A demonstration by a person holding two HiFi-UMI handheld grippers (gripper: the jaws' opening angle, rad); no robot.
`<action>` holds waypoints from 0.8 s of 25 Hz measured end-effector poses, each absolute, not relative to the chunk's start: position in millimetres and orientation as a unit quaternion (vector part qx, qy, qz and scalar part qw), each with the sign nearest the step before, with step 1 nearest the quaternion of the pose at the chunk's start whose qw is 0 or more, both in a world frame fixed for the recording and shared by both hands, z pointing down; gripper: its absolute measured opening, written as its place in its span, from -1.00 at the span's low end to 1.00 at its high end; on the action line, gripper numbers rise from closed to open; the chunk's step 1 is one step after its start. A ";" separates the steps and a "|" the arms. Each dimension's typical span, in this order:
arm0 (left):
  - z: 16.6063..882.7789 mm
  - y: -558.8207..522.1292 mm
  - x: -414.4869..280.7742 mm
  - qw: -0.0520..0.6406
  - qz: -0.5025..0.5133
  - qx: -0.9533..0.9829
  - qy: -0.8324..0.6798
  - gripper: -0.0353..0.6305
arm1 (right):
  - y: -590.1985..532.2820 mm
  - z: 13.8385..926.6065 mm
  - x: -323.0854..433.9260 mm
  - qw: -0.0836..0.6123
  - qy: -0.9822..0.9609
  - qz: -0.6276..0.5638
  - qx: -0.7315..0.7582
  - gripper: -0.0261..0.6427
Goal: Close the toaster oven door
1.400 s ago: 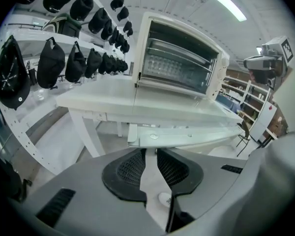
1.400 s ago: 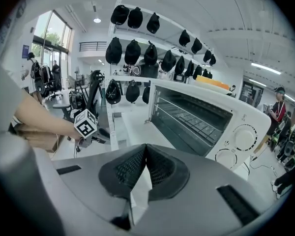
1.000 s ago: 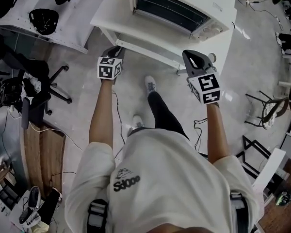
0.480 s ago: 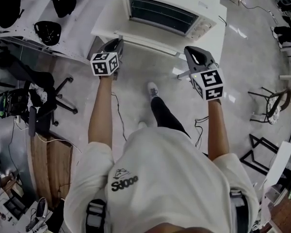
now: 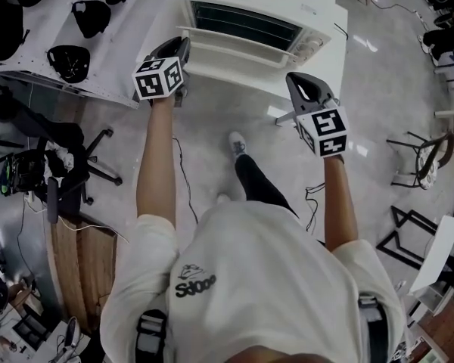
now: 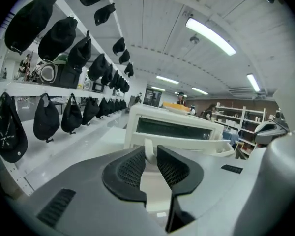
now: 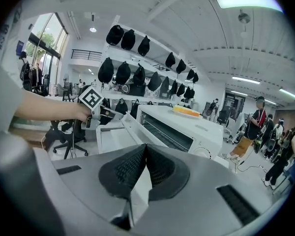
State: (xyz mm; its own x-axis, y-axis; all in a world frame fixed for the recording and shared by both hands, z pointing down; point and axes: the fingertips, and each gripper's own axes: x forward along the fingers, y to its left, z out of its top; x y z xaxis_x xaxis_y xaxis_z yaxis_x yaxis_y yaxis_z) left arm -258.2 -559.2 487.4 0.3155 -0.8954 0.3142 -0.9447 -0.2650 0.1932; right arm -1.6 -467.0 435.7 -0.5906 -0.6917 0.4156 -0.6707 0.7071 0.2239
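Left gripper: at 11 o'clock in the head view. Its jaws are partly spread and pinch the white door handle near its left end.
Left gripper, change: it sits higher and closer to the oven than a second ago, and the arm reaches further out.
Right gripper: at 1 o'clock in the head view. Its pads are pressed together with nothing between them, and it hangs just off the table's front edge.
Right gripper, change: it is almost where it was a second ago, only slightly raised.
Door: white, hinged at the bottom, tilted up at a slant and roughly half closed.
Door, change: a second ago it lay dropped open near the table edge; half a second ago it had only begun to lift.
Toaster oven: white, at 12 o'clock in the head view. Its dark opening and wire rack show above the raised door.
Oven top: a plate with something yellow rests on it.
Table: white, with the oven standing on it.
Shelves: white, at 10 to 11 o'clock, holding black caps.
Floor: an office chair stands at 9 o'clock.
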 end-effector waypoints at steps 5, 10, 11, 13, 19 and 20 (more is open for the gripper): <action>467.1 -597.0 -253.5 0.170 0.054 0.795 -0.580 -0.64 | -477.2 447.0 7.0 0.250 -0.887 -0.010 0.387 -0.90; 454.5 -631.6 -246.9 0.175 0.063 0.800 -0.571 -0.63 | -491.3 448.0 15.6 0.250 -0.882 -0.001 0.398 -0.90; 452.9 -636.3 -246.6 0.175 0.062 0.799 -0.571 -0.63 | -493.7 447.7 16.8 0.250 -0.882 0.000 0.400 -0.90; 451.9 -641.0 -246.8 0.176 0.057 0.798 -0.573 -0.63 | -497.0 447.0 19.9 0.249 -0.881 -0.001 0.402 -0.90; 451.0 -640.8 -249.8 0.183 0.025 0.804 -0.565 -0.62 | -498.0 436.8 30.5 0.244 -0.876 -0.005 0.416 -0.90; 450.3 -640.3 -250.6 0.182 0.024 0.804 -0.566 -0.62 | -496.0 434.0 30.8 0.243 -0.875 -0.005 0.418 -0.90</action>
